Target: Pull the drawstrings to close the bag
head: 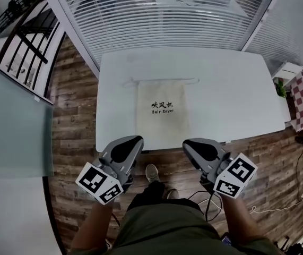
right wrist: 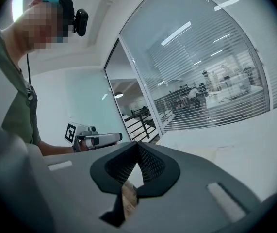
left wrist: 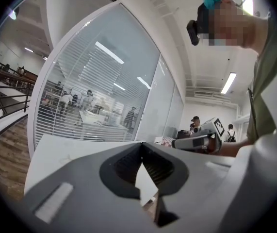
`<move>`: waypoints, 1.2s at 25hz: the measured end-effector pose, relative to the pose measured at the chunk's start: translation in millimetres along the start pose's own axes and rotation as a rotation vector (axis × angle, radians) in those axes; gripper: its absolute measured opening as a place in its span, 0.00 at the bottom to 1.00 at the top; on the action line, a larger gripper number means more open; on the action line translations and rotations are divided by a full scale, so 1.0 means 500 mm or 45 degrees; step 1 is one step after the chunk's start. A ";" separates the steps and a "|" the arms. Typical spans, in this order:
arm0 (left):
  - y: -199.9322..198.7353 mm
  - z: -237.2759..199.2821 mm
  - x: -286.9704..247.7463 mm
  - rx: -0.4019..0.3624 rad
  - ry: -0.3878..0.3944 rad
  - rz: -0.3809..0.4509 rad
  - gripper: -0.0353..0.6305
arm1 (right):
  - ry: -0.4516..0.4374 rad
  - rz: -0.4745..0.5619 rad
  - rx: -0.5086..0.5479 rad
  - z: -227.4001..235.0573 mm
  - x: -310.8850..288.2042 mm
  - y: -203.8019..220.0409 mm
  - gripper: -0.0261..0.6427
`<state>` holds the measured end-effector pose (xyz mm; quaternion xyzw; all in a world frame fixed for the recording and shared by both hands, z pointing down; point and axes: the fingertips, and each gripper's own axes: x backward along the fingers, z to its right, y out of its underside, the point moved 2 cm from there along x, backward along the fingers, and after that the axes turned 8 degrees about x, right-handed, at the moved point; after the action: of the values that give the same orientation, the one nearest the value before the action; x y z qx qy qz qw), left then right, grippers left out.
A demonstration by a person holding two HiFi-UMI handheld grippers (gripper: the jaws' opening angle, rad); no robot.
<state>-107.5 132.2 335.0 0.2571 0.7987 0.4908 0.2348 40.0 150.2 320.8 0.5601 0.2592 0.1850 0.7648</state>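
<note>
Bag: a flat beige cloth bag [head: 162,113] lies mid-counter on the white counter [head: 231,89], its bottom edge close to the near edge.
Long axis: runs straight away from me, with the mouth at the far end (the print reads "Hair Dryer", upright to me).
Drawstring: a thin drawstring [head: 191,81] crosses the mouth and sticks out to both sides.
Left claw: my left claw [head: 132,141] is pressed together and empty, held off the counter before my body.
Right claw: my right claw [head: 191,143] is pressed together and empty, beside the left, short of the near edge.
Hard to make out: whether the bag holds anything; the drawstring's fine ends.
Room: bare counter lies on both sides of the bag; slatted blinds [head: 162,15] stand just behind the far edge.
</note>
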 end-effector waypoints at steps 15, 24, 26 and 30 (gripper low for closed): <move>-0.073 -0.163 -0.050 -0.002 0.064 -0.021 0.06 | 0.071 -0.007 0.003 0.068 -0.150 -0.050 0.05; -0.080 -0.211 -0.067 0.018 0.043 -0.026 0.06 | 0.073 -0.029 0.005 0.102 -0.184 -0.058 0.05; -0.079 -0.219 -0.076 0.021 0.034 -0.031 0.06 | 0.067 -0.032 0.001 0.116 -0.189 -0.058 0.05; -0.077 -0.239 -0.109 0.022 0.004 -0.051 0.06 | 0.041 -0.034 -0.010 0.160 -0.204 -0.061 0.05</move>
<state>-148.2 2.8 355.5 0.2421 0.8082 0.4796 0.2411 6.8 21.7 330.3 0.5507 0.2782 0.1848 0.7650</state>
